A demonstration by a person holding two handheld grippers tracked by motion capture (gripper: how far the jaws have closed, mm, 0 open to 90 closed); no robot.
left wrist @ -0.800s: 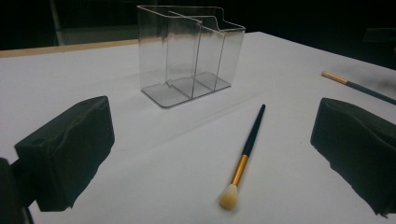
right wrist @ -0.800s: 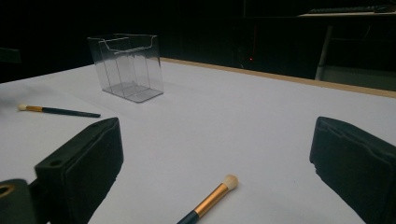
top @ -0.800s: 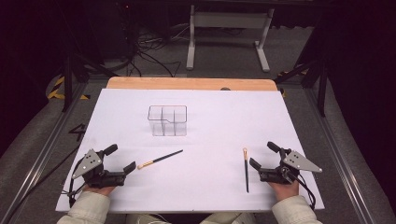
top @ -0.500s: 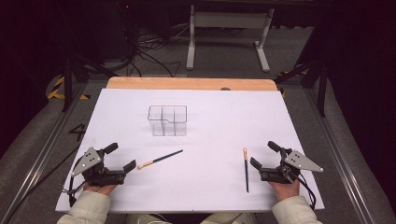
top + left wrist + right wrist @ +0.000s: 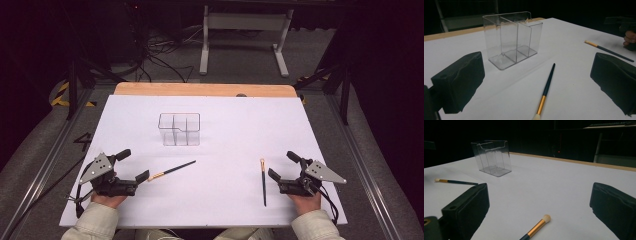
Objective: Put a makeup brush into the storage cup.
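From above the person's side we look forward and down on the whole white table (image 5: 225, 200), with a clear divided box (image 5: 179, 129) standing upright toward its far middle. The left gripper view sits low at the table's surface, close to the box (image 5: 511, 40) and facing it between two black jaws. The right gripper view, equally low, sees the same box (image 5: 492, 157) from farther off, up and to the left; all three views share it.

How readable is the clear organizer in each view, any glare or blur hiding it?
High view: clear organizer faint against the white table, edges only. Left gripper view: sharp, dividers plain, soft shadow beside it. Right gripper view: dimmer, against black background, no glare; near brush slightly soft.
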